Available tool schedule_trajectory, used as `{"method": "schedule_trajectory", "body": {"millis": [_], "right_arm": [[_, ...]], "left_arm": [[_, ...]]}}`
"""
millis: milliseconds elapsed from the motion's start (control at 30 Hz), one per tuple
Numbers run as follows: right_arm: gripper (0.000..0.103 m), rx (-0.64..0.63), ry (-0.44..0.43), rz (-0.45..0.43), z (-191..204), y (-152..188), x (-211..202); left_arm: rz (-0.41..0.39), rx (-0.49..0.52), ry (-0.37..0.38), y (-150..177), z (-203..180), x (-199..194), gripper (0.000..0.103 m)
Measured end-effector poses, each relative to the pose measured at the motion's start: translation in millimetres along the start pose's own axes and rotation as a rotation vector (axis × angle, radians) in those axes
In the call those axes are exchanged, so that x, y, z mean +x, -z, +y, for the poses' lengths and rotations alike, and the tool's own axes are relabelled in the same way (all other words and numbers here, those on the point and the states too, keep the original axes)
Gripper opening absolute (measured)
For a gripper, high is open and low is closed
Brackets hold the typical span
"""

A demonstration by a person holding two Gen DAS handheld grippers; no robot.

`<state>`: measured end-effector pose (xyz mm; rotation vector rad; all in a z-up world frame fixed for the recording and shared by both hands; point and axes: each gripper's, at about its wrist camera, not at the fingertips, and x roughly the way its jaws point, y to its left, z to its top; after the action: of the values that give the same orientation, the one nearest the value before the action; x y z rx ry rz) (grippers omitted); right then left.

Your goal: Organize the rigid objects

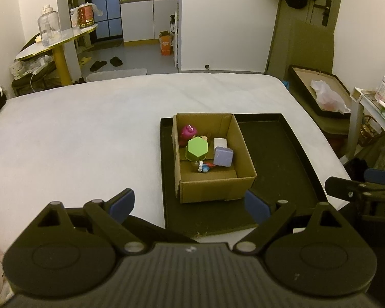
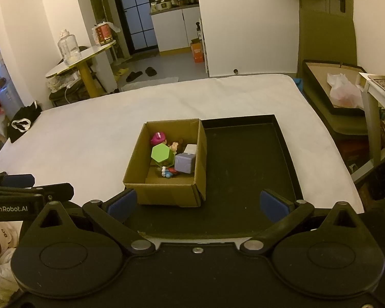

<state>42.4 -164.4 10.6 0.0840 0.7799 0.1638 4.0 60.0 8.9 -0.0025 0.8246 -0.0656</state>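
Two tongs hover side by side over the near edge of a white bed (image 1: 89, 128), both spread wide and holding nothing. The bed is the largest item and carries everything below.

A black tray (image 1: 282, 159) lies flat on the bed, right of centre. Most of its floor is bare.

A cardboard box (image 1: 213, 190) stands upright in the tray's left part, open at the top, its left wall close to the tray's left rim. All the task's objects lie inside it.

Left tongs (image 1: 190, 205): blue pads apart, one over the bed, the other over the tray just beside the box's near right corner. Right tongs (image 2: 197, 202): blue pads apart, the left pad in front of the box's near left corner, the right pad over bare tray floor. Each gripper shows at the edge of the other's view.

Box contents, largest first:
- Green hexagonal block (image 1: 197, 148), at centre, flat face up.
- Lilac cube (image 1: 223, 156), just right of the green block, tilted.
- Pink toy (image 1: 187, 131), in the far left corner, behind the green block.
- White block (image 1: 220, 142), behind the lilac cube, against the right wall.
- Small figure (image 2: 174, 146), between the pink toy and the white block; detail unclear.
- Small red, white and blue pieces (image 1: 204, 166), at the near foot of the green block; too small to identify.
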Motion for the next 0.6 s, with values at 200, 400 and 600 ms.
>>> {"method": "schedule_trajectory", "body": {"millis": [200, 400, 600], "right_arm": [[0.103, 0.003, -0.004, 0.001, -0.3, -0.1, 0.0], [0.103, 0.002, -0.005, 0.0, 1.3, 0.2, -2.2], [0.103, 0.002, 0.0, 0.002, 2.1, 0.0, -2.7]], "left_arm": [[0.001, 0.012, -0.005, 0.9, -1.3, -0.7, 0.092], [0.001, 0.013, 0.004, 2.3, -1.9, -1.1, 0.092], [0.005, 0.015, 0.019, 1.8, -2.7, 0.6, 0.092]]}}
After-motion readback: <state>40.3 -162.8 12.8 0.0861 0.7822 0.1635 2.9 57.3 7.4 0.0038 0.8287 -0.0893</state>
